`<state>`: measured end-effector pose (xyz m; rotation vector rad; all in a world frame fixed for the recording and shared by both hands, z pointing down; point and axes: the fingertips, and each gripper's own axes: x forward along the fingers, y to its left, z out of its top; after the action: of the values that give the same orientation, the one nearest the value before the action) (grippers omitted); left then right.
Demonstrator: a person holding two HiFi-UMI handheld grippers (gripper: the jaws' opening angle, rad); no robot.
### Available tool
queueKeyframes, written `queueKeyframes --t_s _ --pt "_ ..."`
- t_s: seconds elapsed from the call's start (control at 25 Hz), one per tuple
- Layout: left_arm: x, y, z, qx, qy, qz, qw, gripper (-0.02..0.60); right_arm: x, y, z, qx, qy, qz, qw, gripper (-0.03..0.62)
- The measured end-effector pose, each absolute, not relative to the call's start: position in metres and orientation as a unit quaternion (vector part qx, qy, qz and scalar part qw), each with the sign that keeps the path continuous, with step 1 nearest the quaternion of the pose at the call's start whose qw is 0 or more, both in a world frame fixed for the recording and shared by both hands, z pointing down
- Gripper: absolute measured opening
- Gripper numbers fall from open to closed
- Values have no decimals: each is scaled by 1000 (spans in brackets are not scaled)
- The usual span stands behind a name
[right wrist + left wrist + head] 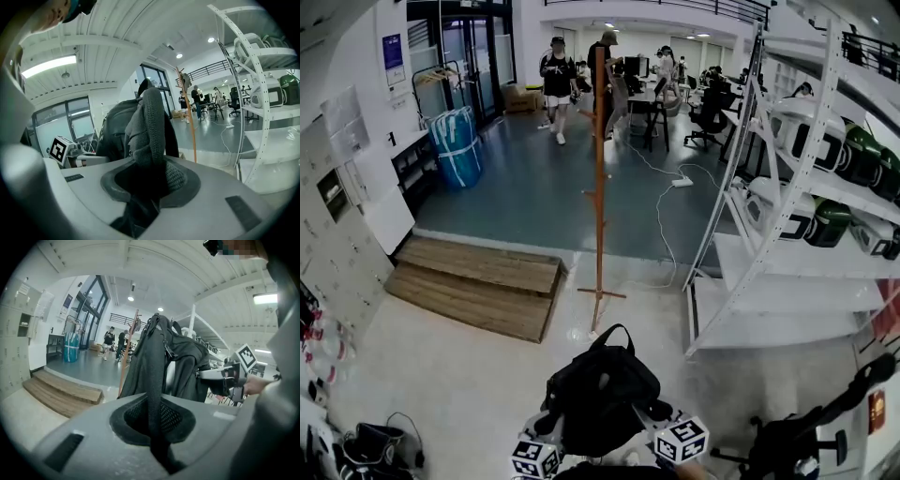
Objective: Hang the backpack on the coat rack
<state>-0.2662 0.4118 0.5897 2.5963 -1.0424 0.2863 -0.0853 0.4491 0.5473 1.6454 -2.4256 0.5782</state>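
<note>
A black backpack [602,394] hangs low in the head view between my two grippers, its top loop standing up. My left gripper [540,450] is shut on a thin black strap [157,427] of the backpack [164,362]. My right gripper [675,433] is shut on a thick padded shoulder strap [150,136] of the backpack [117,126]. The coat rack [599,187], a tall orange-brown wooden pole with short pegs, stands straight ahead beyond the bag. The coat rack [129,352] shows just left of the bag in the left gripper view. In the right gripper view the coat rack [187,112] is just right of it.
White metal shelving [787,216] with appliances fills the right side. A low wooden platform [478,281] lies left of the rack. A white cable [661,216] runs over the floor behind it. Dark bags [380,445] sit at lower left. People [558,75] stand far back.
</note>
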Motion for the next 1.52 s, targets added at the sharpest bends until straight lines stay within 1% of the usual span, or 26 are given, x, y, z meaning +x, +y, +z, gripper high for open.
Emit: queueKeyframes --t_s 0.4,0.64,0.92,1.16,1.52 --pt "-292 401 588 915 -352 96 170 18 -113 444 545 561 -802 194 69 106" --pt "-309 385 586 922 -339 91 166 18 -133 435 546 573 -794 197 53 106" --pt "-316 365 587 923 -333 95 170 18 -142 418 548 580 -789 195 53 107" --pt "-311 336 588 924 -332 91 166 18 -136 388 548 577 -792 192 50 106" --pt "-281 276 592 919 -339 98 175 18 -106 324 555 572 -794 200 43 107"
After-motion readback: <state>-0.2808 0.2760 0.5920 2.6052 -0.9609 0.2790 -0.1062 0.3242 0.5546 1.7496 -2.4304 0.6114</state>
